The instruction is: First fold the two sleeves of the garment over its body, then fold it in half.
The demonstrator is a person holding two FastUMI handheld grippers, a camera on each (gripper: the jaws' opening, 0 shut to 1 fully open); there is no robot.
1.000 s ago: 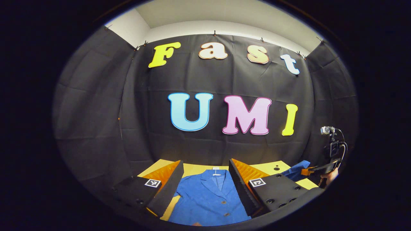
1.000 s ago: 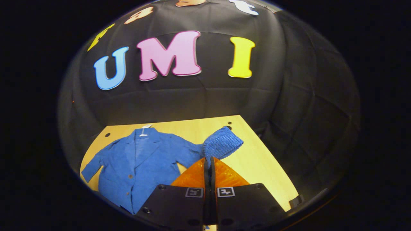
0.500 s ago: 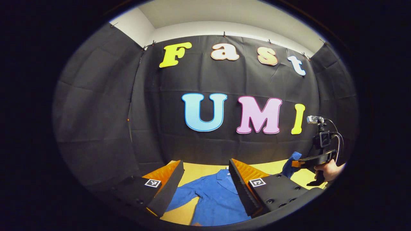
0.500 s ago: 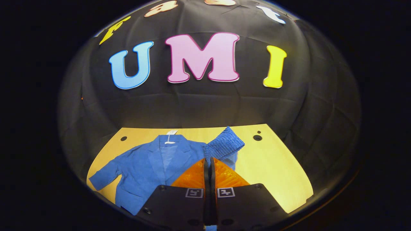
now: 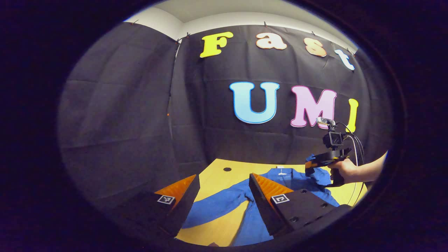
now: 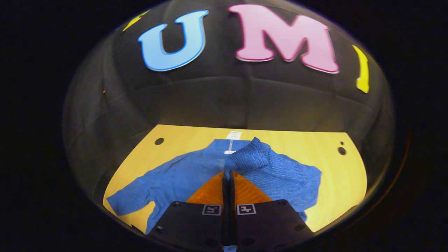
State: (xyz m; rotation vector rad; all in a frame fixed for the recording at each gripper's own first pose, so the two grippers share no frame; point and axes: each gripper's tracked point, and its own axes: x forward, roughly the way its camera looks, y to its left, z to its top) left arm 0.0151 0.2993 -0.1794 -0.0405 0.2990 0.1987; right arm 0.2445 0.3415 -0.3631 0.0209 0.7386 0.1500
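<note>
A blue corduroy jacket (image 6: 182,178) lies face up on the yellow table (image 6: 336,182), collar toward the booth's wall. My right gripper (image 6: 227,173) is shut on the cuff of one sleeve (image 6: 259,162), holding it lifted over the jacket's chest near the collar. In the left gripper view that same gripper (image 5: 309,169) hangs above the jacket (image 5: 255,213), held by a hand (image 5: 341,169). The other sleeve (image 5: 217,206) lies stretched flat on the table. My left gripper (image 5: 224,180) is open above that sleeve, with nothing between its fingers.
The table (image 5: 213,175) has small round holes (image 6: 159,141) near its far corners. Black cloth walls close it in at the back and on both sides. A white tag (image 6: 233,134) shows at the jacket's collar.
My right gripper has carried the sleeve cuff inward from the jacket's side to over its chest. The left gripper has swung away toward the other sleeve and stays open.
</note>
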